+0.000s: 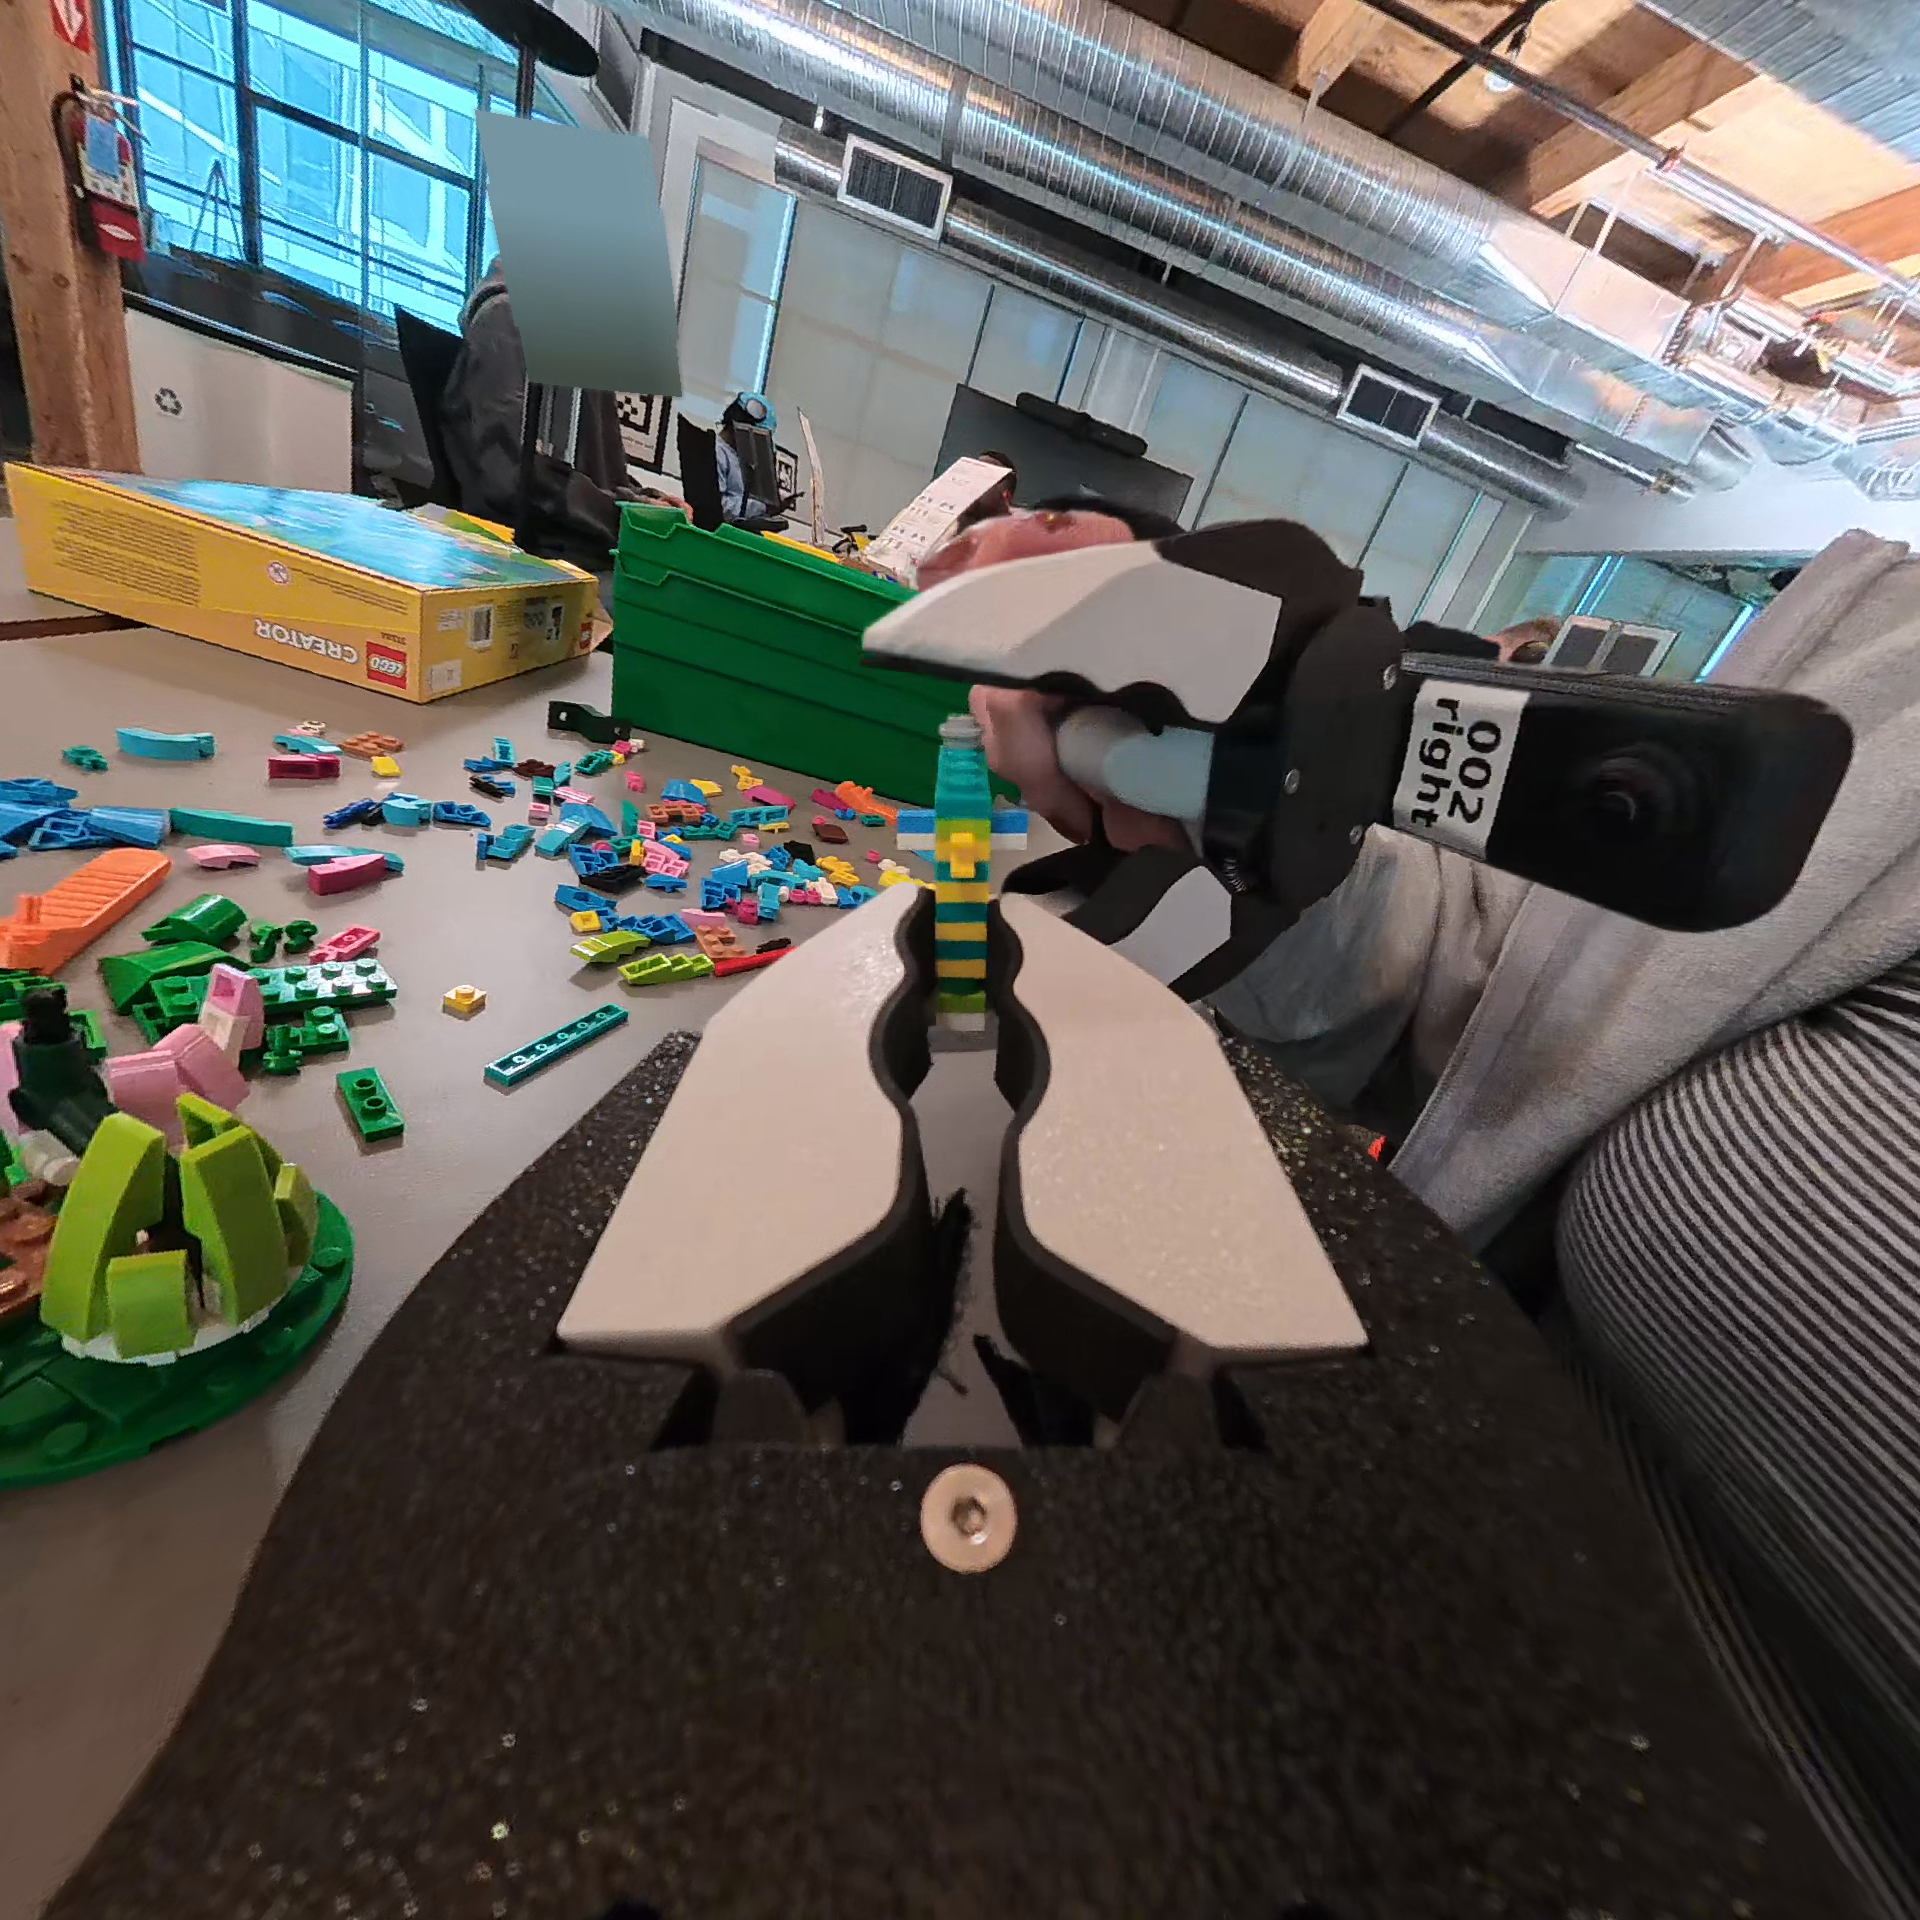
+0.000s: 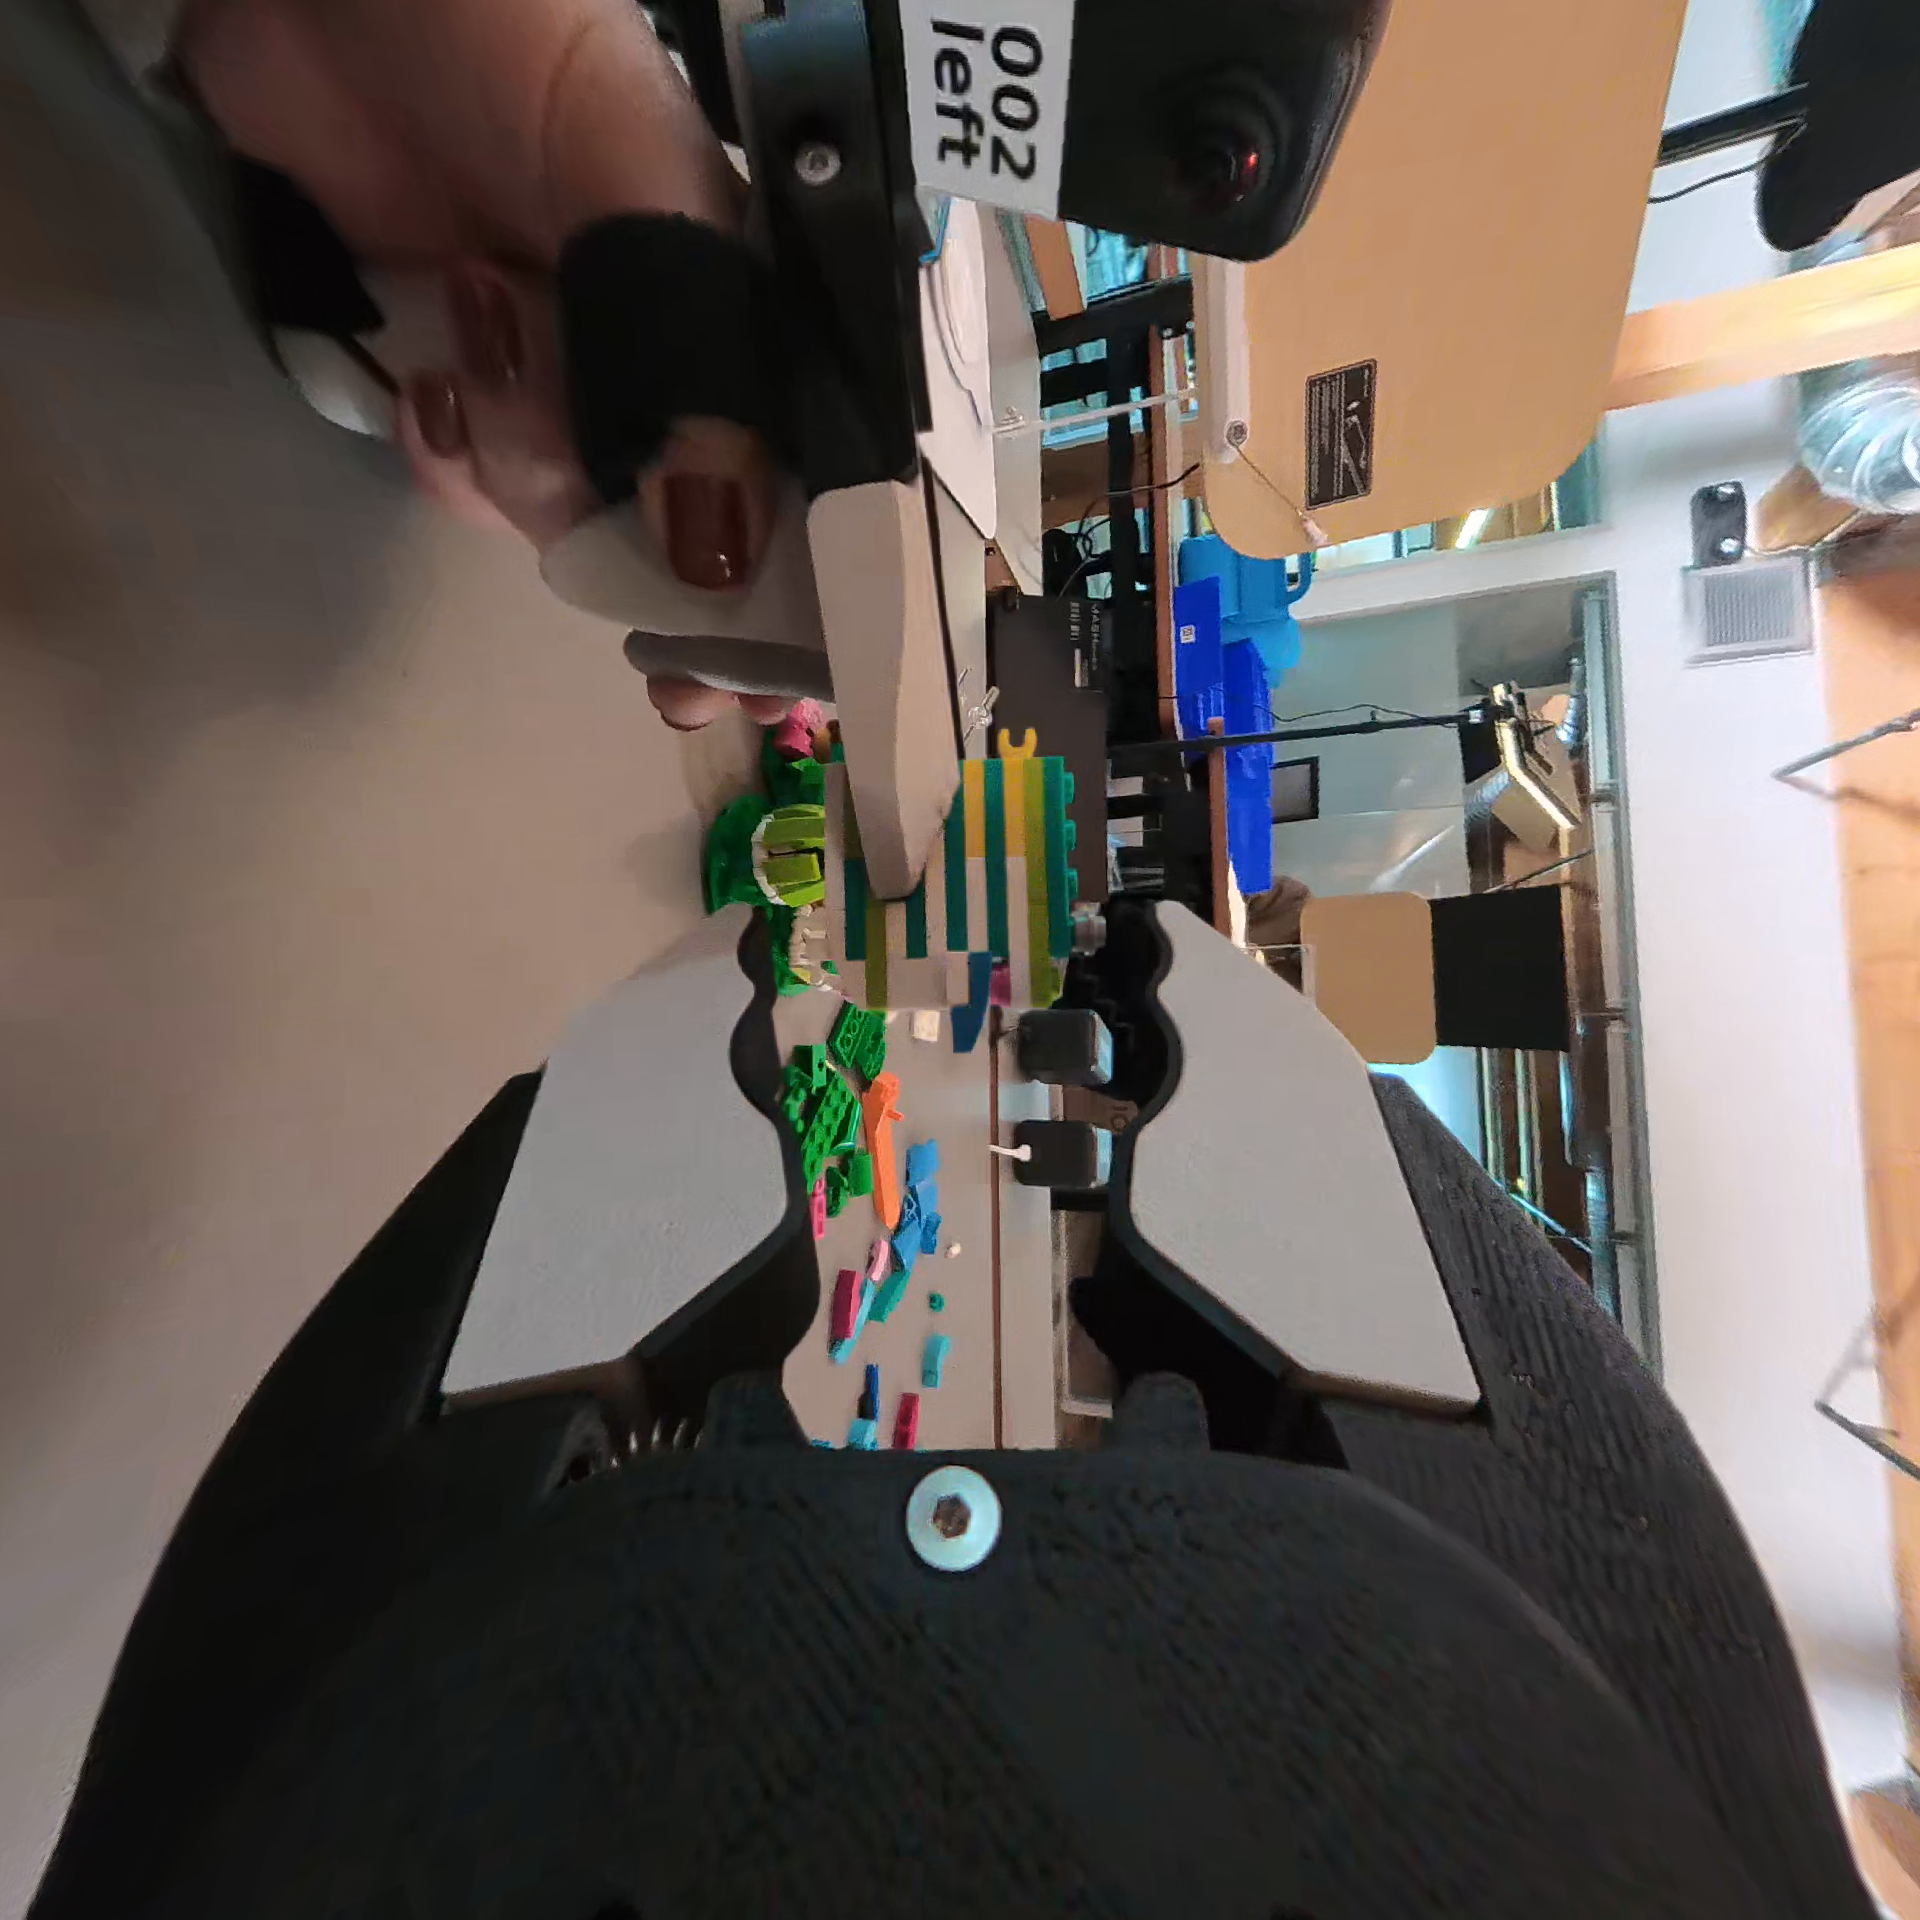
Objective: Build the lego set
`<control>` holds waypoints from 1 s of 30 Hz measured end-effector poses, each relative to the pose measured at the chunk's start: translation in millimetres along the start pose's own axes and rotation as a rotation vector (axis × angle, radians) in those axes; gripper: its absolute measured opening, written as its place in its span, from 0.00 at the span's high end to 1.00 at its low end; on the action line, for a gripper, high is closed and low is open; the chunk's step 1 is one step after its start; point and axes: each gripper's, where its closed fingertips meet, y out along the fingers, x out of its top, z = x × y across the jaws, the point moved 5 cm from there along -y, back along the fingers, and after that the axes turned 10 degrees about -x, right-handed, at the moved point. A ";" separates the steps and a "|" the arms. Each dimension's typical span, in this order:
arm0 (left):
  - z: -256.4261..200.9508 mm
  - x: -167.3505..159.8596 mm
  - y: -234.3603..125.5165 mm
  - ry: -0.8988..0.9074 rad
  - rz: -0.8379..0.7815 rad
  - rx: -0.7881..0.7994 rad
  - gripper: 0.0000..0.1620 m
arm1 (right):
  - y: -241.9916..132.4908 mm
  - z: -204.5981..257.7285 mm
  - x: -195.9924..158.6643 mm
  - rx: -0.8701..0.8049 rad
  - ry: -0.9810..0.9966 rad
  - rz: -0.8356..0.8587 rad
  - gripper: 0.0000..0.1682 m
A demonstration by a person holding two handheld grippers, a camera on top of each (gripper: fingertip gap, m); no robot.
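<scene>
The left gripper (image 1: 958,971) has its jaws clamped on a striped teal, yellow and lime lego build (image 1: 961,883), held upright above the bench (image 1: 457,1060). The right gripper (image 2: 956,977) hangs just beside the build's top with its jaws spread wide, gripping nothing. Beyond lie scattered loose bricks (image 1: 665,852), then a green bin (image 1: 748,655) and a yellow box (image 1: 301,582).

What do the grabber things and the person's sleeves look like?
Each gripper has a rough black body, a silver screw and two pale grey fingers with wavy black inner edges: left gripper, right gripper. Both bear white labels. The sleeve is light grey.
</scene>
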 end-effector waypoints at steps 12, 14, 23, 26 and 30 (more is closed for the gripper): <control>1.1 -0.1 -0.9 -0.021 -0.003 -0.001 0.95 | 3.8 0.9 -0.2 -0.042 -0.043 0.066 0.72; 1.0 -0.3 -0.7 -0.020 -0.001 -0.001 0.95 | 3.6 0.9 -0.2 -0.037 -0.045 0.073 0.72; 2.7 0.5 -1.6 0.041 0.012 0.064 0.95 | -8.3 -4.2 -2.3 -0.049 0.283 -0.022 0.61; 5.5 2.8 -4.8 0.085 0.004 0.120 0.95 | -26.3 -19.8 -20.7 -0.224 0.508 -0.092 0.58; 3.8 2.6 -3.6 0.139 0.014 0.155 0.95 | -46.8 -23.4 -68.2 -0.484 0.797 -0.061 0.61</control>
